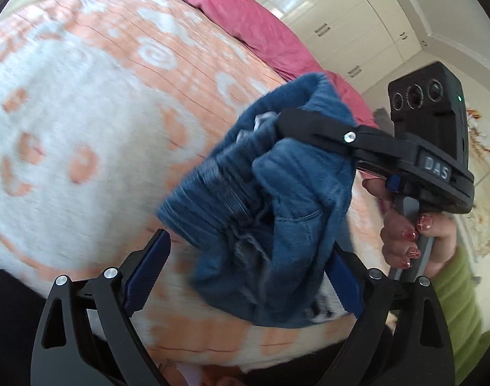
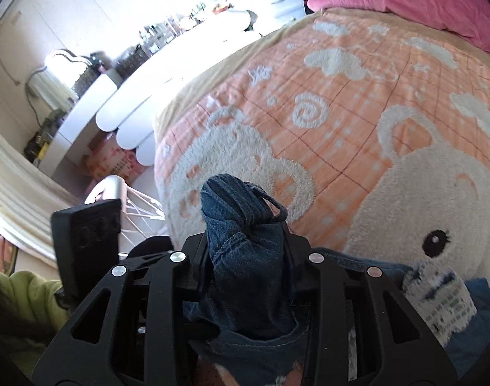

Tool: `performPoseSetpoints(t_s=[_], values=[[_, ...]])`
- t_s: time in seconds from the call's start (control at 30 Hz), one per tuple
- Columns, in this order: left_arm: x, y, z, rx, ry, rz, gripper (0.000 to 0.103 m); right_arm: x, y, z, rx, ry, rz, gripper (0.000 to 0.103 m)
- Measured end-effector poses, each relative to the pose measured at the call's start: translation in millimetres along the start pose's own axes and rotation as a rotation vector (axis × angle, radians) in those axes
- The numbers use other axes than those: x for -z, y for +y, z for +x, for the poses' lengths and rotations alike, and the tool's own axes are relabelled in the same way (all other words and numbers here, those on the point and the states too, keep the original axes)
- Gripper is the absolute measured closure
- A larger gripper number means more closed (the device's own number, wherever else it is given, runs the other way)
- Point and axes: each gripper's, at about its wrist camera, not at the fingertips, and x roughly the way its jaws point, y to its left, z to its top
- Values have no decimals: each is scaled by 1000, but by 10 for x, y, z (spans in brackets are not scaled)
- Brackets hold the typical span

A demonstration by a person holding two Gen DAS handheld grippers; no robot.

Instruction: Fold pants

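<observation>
The right gripper point(image 2: 245, 241) was clamped on a bunched fold of the jeans point(image 1: 261, 212), held up above the bedspread point(image 1: 84, 112). The left gripper point(image 1: 241, 276) stood wide open, gripping nothing, its right finger touching or hidden by the denim. Risk: the single narrow pinch could slip, dropping the bundle crumpled. Counted: two grippers, one pair of jeans, one bedspread, one pink pillow point(image 2: 406, 0).

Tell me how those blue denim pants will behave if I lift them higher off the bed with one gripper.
Probably floppy: the pants bunch and droop below the right gripper. Likely fairly heavy for cloth, being thick denim. Slipping seems unlikely, since a fat fold is clamped.
</observation>
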Motion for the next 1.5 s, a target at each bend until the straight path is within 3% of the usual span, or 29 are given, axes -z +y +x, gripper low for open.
performPoseSetpoints(t_s=[0.13,0.37,0.43,0.5,0.53,0.57,0.7,0.87,1.03,1.13,1.23,1.33,1.37,1.4,1.43,1.5], values=[[20,-253,64,62,27,10,16,93,-46,-306,8,-47,-9,76],[13,-893,160,42,12,127,18,378,-341,-869,14,-152,32,75],[108,-1058,229,52,17,161,18,481,-408,-1018,5,-192,27,71],[255,-1221,327,90,45,218,17,687,-522,-1256,9,-264,48,53],[311,-1256,380,120,68,241,17,791,-597,-1363,15,-302,72,52],[370,-1303,455,149,98,261,17,965,-709,-1496,38,-342,118,52],[619,-1277,661,243,227,264,17,1558,-999,-1729,165,-366,236,51],[554,-1190,508,231,193,248,17,1903,-963,-1663,233,-367,296,47],[417,-1120,334,-30,95,296,16,1617,-549,-1458,268,-328,210,40],[305,-1123,432,-160,101,336,17,1544,-487,-1210,363,-246,163,40],[355,-1163,640,-303,111,439,16,1636,-637,-1052,433,-194,217,40],[440,-1086,719,-338,128,478,15,1772,-764,-1009,431,-194,257,41],[456,-1059,714,-341,121,482,15,1778,-772,-979,411,-198,256,48],[460,-1060,714,-340,115,481,15,1763,-765,-965,372,-198,249,62],[455,-1064,765,-343,112,480,15,1742,-747,-950,339,-202,243,62],[417,-1067,796,-357,94,480,15,1626,-715,-867,334,-190,204,73]])
